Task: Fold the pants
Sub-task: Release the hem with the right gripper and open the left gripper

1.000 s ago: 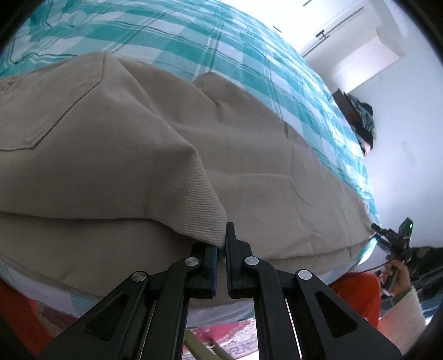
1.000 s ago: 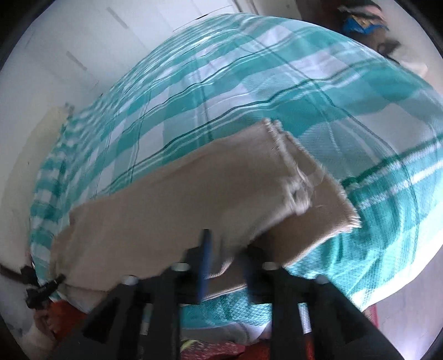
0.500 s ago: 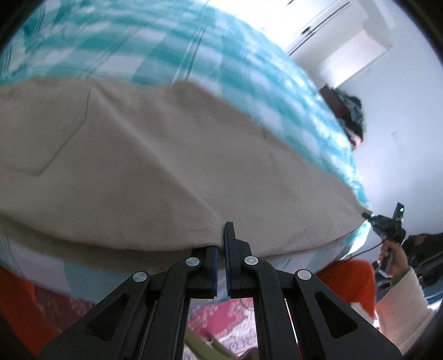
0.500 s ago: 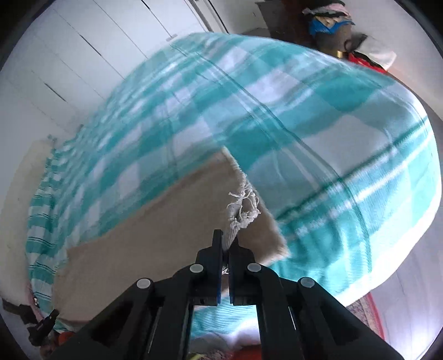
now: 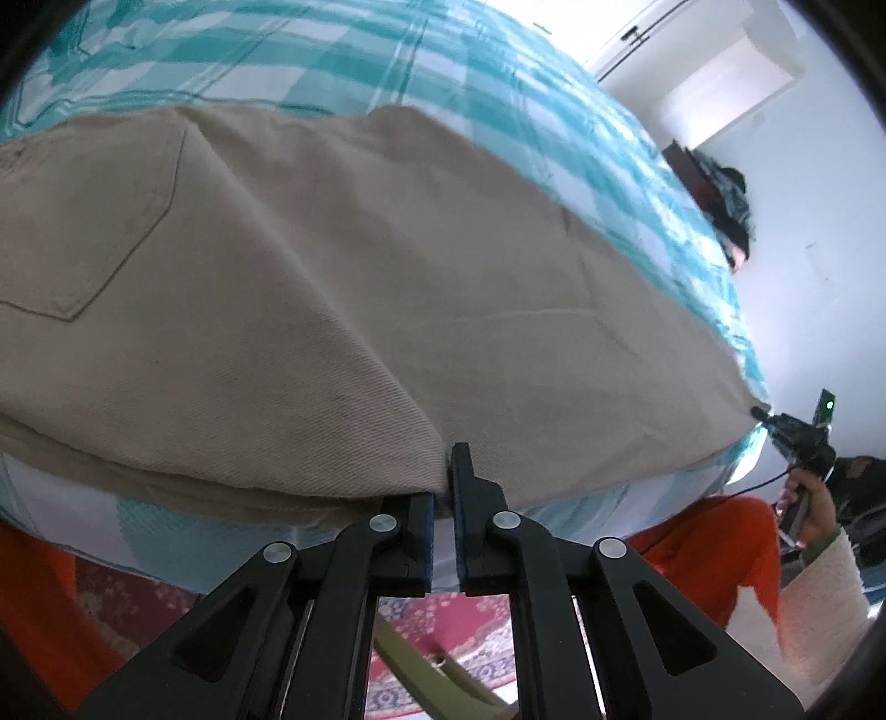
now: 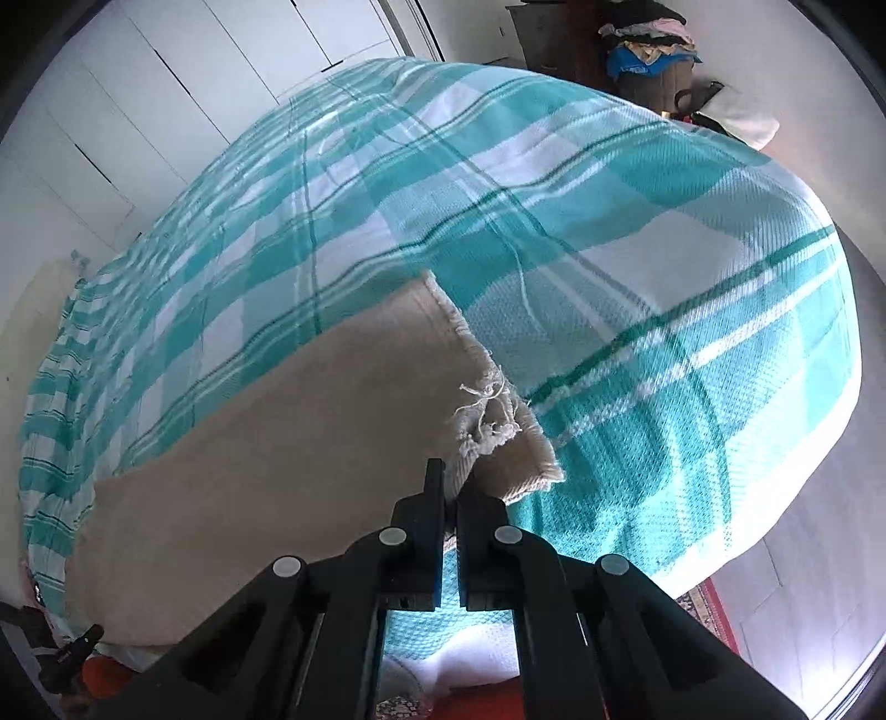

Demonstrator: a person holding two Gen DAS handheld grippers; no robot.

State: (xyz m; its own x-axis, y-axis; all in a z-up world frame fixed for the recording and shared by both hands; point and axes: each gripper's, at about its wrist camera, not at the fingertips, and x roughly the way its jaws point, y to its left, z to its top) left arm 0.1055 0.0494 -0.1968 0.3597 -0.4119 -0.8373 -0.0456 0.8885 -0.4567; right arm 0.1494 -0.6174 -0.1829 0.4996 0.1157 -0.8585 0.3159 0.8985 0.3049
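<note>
Beige pants [image 5: 332, 288] lie lengthwise along the near edge of a bed with a teal and white checked cover [image 5: 387, 61]. My left gripper [image 5: 447, 493] is shut on the near edge of the pants at the seat end, by the back pocket [image 5: 88, 221]. My right gripper [image 6: 449, 493] is shut on the frayed leg hem [image 6: 487, 410] of the pants [image 6: 288, 443] at the other end. The upper leg lies folded over the lower one. The right gripper also shows far right in the left wrist view [image 5: 797, 437].
The checked cover [image 6: 554, 221] stretches away beyond the pants. White wardrobe doors [image 6: 166, 99] stand behind the bed. A pile of clothes on a dark stand [image 6: 648, 50] sits past the bed's far corner. A red patterned rug [image 5: 432, 637] lies below.
The right gripper closed on the frayed hem and drew it toward me. The upper leg now lies flatter over the lower one, and the left gripper stays shut on the seat edge.
</note>
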